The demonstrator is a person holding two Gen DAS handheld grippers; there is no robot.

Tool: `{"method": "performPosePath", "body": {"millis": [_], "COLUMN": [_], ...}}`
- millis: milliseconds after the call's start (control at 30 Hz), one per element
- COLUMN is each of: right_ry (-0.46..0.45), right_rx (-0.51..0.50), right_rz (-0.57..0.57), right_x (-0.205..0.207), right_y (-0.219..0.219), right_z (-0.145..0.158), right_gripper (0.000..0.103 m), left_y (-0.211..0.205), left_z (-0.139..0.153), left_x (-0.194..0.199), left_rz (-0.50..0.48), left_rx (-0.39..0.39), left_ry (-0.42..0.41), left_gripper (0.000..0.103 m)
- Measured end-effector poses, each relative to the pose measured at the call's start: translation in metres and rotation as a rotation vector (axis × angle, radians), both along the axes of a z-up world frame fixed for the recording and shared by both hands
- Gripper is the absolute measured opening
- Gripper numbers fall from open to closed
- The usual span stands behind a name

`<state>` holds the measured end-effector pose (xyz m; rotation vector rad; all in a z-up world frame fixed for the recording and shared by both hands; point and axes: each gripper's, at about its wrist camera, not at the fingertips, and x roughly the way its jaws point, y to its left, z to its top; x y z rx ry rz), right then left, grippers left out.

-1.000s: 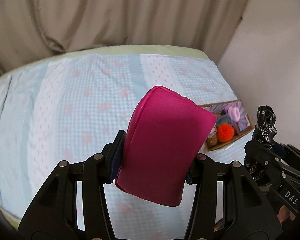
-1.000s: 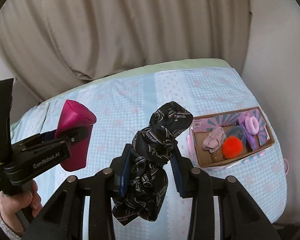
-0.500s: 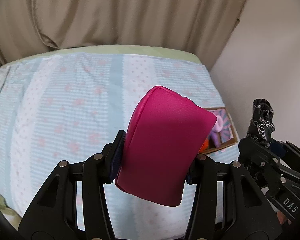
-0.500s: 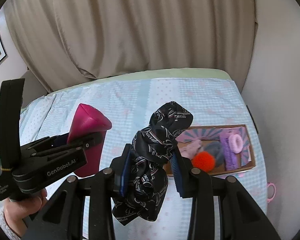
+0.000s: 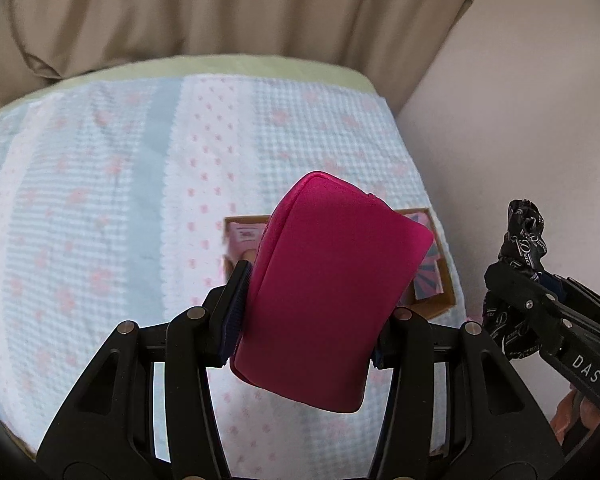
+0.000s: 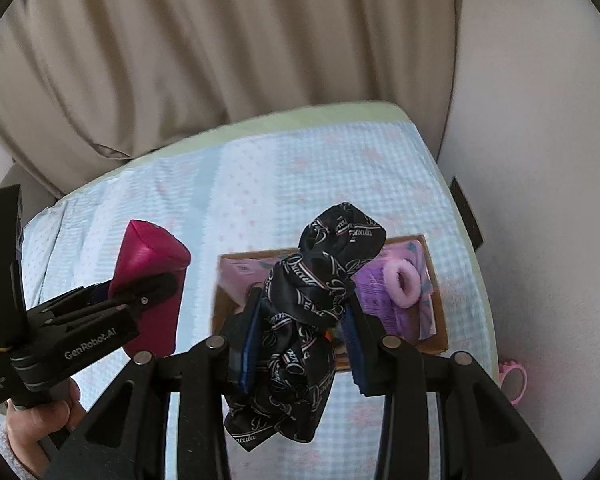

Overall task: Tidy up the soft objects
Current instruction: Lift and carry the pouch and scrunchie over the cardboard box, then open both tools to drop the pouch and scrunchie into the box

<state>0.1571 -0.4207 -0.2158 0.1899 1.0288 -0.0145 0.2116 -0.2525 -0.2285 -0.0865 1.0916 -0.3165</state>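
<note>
Left wrist view has most of the shallow cardboard box with the pink-and-purple printed lining (image 5: 432, 276) hidden behind the magenta zippered fabric pouch (image 5: 328, 292), so only the box's left corner and right end show. The left gripper (image 5: 308, 312) is clamped on that pouch, which stands tilted between the blue-padded fingers (image 5: 236, 312) and juts out past their tips, above the bed with the pale blue and pink-flowered cover (image 5: 100, 208). At the right edge of this view the right gripper (image 5: 540, 300) is partly cut off.

From the right wrist view, the right gripper (image 6: 300, 332) grasps a knotted black satin scarf with white script lettering (image 6: 312, 312); its knot rises above the fingertips and its loose end hangs below them. The scarf covers the middle of the box (image 6: 220, 280), leaving only a speck of orange visible there. A fluffy pink scrunchie (image 6: 404, 280) lies on purple material at the box's right end. A pink ring-shaped item (image 6: 514, 380) at the bed's right edge is too small to identify. Both grippers are held side by side above the bed, near the box.
</note>
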Motion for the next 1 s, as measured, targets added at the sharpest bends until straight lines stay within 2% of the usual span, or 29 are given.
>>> {"method": "performPosePath", "body": {"millis": [200, 433, 567, 600, 633, 667, 700, 733, 767, 800, 1000], "right_ry": [0.108, 0.211, 0.255, 0.272, 0.289, 0.299, 0.306, 0.301, 0.291, 0.285, 0.281], "right_rx": [0.051, 0.114, 0.155, 0.168, 0.180, 0.187, 0.197, 0.204, 0.210, 0.214, 0.175], "right_rz": [-0.021, -0.015, -0.032, -0.030, -0.029, -0.031, -0.039, -0.049, -0.066, -0.078, -0.109], "right_x": [0.035, 0.066, 0.084, 0.087, 0.090, 0.092, 0.095, 0.096, 0.097, 0.097, 0.088], "right_y": [-0.029, -0.040, -0.048, -0.049, -0.050, -0.051, -0.052, -0.053, -0.056, -0.059, -0.062], "right_z": [-0.051, -0.104, -0.126, -0.131, -0.136, -0.140, -0.144, -0.144, -0.143, -0.142, -0.135], "right_gripper": [0.034, 0.034, 0.034, 0.035, 0.038, 0.044, 0.055, 0.064, 0.088, 0.103, 0.103], "left_y": [-0.034, -0.051, -0.055, -0.055, -0.057, -0.060, -0.061, -0.064, -0.066, -0.067, -0.062], "left_z": [-0.057, -0.129, -0.157, -0.159, -0.163, -0.167, -0.169, -0.170, -0.171, -0.171, -0.165], "left_x": [0.037, 0.073, 0.083, 0.083, 0.083, 0.084, 0.083, 0.082, 0.079, 0.077, 0.062], "left_rz": [-0.021, -0.056, -0.086, -0.092, -0.104, -0.116, -0.129, -0.144, -0.158, -0.170, -0.173], "left_rx": [0.033, 0.103, 0.142, 0.151, 0.165, 0.182, 0.193, 0.209, 0.226, 0.239, 0.244], "left_ry": [0.087, 0.185, 0.218, 0.220, 0.225, 0.233, 0.238, 0.237, 0.235, 0.233, 0.239], "left_gripper": [0.045, 0.045, 0.045, 0.049, 0.051, 0.064, 0.090, 0.102, 0.103, 0.103, 0.103]}}
